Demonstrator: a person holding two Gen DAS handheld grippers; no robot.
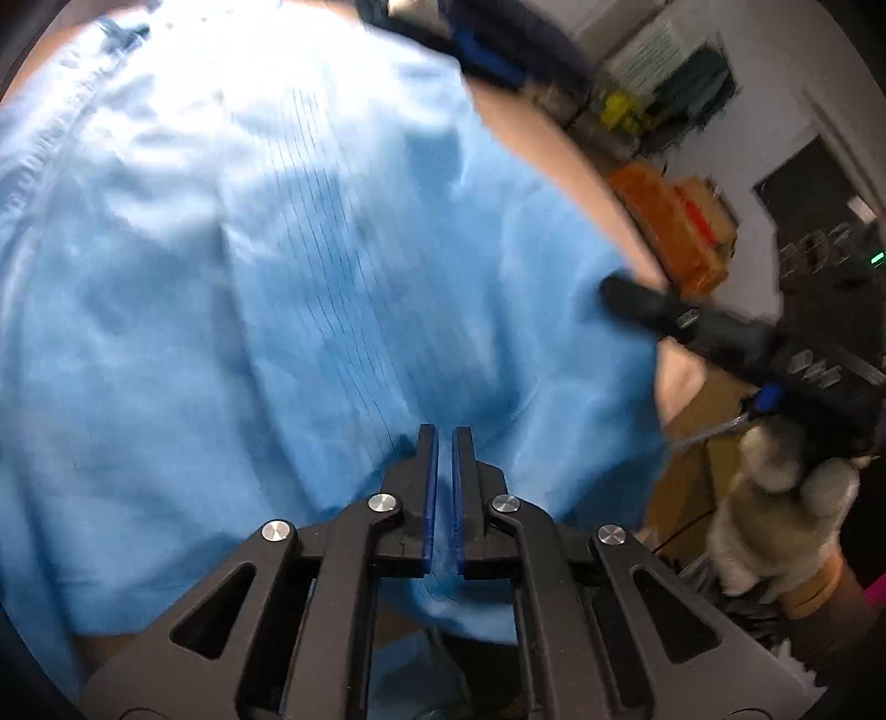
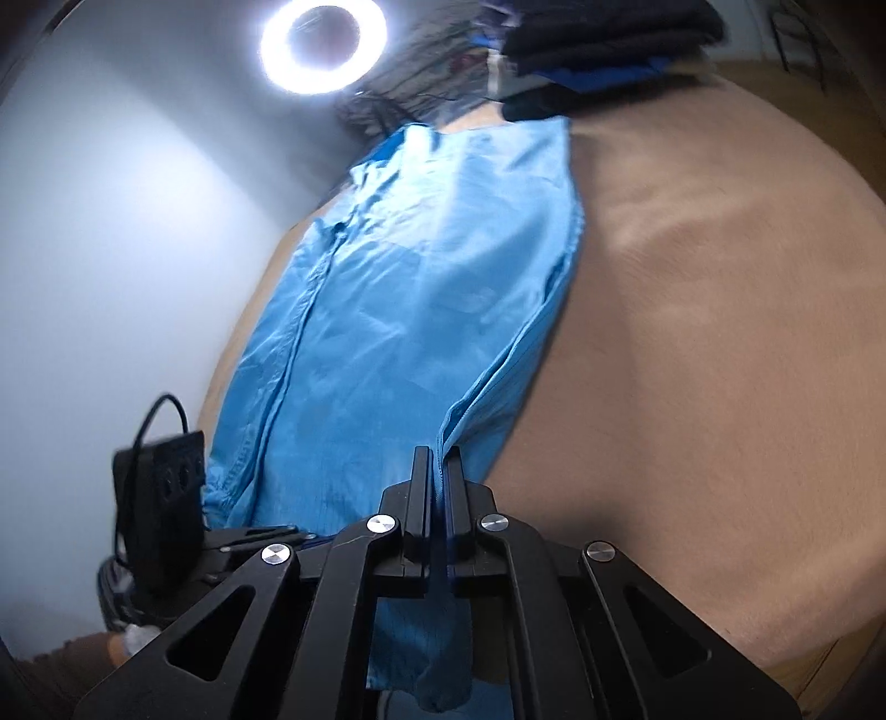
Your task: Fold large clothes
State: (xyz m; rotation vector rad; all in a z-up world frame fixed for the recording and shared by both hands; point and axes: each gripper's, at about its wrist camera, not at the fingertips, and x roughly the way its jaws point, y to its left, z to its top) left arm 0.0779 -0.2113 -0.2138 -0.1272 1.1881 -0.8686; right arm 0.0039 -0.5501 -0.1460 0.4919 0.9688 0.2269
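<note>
A large light-blue garment [image 1: 288,288] lies spread over a tan tabletop [image 2: 720,343] and fills most of the left wrist view. My left gripper [image 1: 446,437] is shut on its near hem, with cloth running between the blue pads. In the right wrist view the same blue garment [image 2: 421,288] stretches away toward a ring light, and my right gripper [image 2: 439,457] is shut on a folded edge of it; a bunch of cloth hangs below the jaws. The right gripper [image 1: 614,293] also shows at the garment's right edge in the left wrist view, held by a gloved hand [image 1: 775,498].
A stack of dark folded clothes [image 2: 609,33] sits at the far end of the table. A bright ring light [image 2: 324,39] stands beyond it. The left gripper's black body with a cable [image 2: 160,487] shows at lower left. Orange boxes [image 1: 675,221] and shelves stand off the table.
</note>
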